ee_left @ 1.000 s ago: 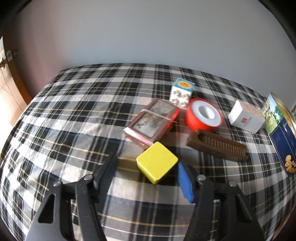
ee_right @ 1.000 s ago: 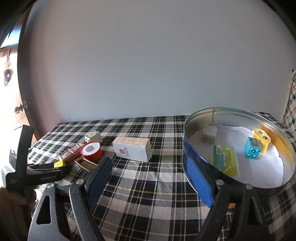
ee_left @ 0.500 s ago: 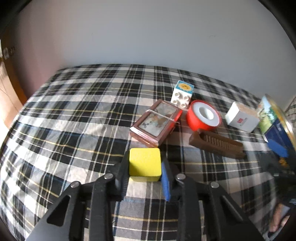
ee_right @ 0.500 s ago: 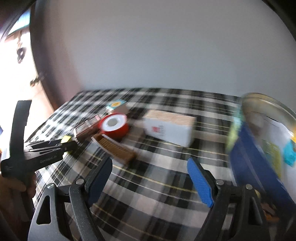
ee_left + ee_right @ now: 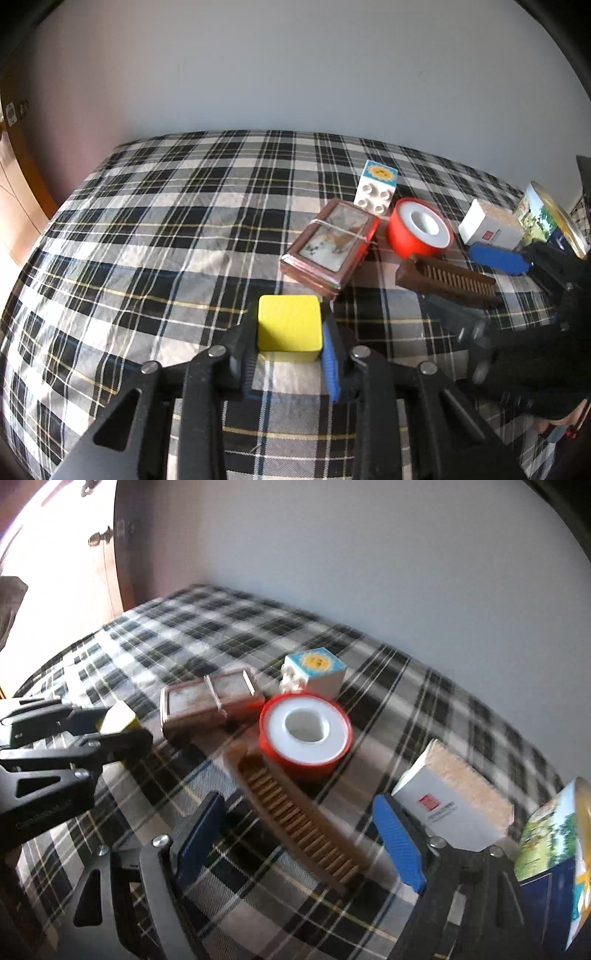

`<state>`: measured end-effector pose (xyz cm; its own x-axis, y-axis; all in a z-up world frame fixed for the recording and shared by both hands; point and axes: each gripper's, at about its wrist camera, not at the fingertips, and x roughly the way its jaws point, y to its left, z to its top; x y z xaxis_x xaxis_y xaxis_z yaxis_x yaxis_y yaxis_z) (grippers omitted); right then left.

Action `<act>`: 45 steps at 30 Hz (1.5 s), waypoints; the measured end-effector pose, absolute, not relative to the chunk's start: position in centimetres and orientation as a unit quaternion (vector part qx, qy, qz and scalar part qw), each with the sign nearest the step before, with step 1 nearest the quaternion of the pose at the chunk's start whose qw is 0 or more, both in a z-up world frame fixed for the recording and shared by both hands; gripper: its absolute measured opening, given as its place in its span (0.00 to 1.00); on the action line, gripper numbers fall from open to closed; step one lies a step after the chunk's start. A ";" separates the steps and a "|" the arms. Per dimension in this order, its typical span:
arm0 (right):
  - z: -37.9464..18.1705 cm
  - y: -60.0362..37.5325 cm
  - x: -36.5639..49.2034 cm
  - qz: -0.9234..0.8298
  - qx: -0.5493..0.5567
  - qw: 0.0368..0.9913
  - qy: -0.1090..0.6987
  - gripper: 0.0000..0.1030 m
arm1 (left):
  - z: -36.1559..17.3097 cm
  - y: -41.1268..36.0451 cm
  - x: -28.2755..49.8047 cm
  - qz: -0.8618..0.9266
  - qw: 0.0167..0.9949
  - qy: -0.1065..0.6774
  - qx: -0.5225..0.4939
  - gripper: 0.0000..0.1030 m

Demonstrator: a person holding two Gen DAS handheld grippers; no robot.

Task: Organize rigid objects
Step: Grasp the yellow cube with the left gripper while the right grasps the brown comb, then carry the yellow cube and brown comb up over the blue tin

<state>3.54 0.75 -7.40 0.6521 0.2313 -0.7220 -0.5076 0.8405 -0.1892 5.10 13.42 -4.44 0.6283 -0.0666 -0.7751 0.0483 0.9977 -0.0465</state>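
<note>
Yellow block (image 5: pixel 289 323) sits pinched between the pads of the left tool (image 5: pixel 290 347), low over the checked cloth (image 5: pixel 166 229). The right tool (image 5: pixel 299 834) has just been closing, but its jaws are not yet pressing on the brown comb (image 5: pixel 295 812) between them. The comb lies askew and touches the red tape roll (image 5: pixel 304 734), so I think a closing pad could push it aside. The white box (image 5: pixel 450 808) carries a red mark, not readable.

A home room: plaid cloth (image 5: pixel 155 236), wooden door with knob (image 5: pixel 99 535), plain white wall (image 5: pixel 295 66).
</note>
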 end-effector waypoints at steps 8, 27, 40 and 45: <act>-7.5 -1.5 3.2 0.259 -0.099 0.880 0.387 0.27 | -3.4 13.8 4.6 -0.057 0.912 0.403 -0.051 0.27; -3.7 -10.9 -2.2 0.259 0.102 0.915 0.293 0.26 | -1.6 14.9 3.9 -0.048 0.937 0.326 -0.116 0.27; -1.6 -11.1 -5.0 0.190 0.036 0.962 0.192 0.26 | -1.2 14.3 3.3 0.002 0.948 0.296 -0.115 0.27; -1.1 -10.9 -5.9 0.171 0.007 0.973 0.154 0.26 | -0.1 11.7 2.5 0.005 0.958 0.273 -0.088 0.27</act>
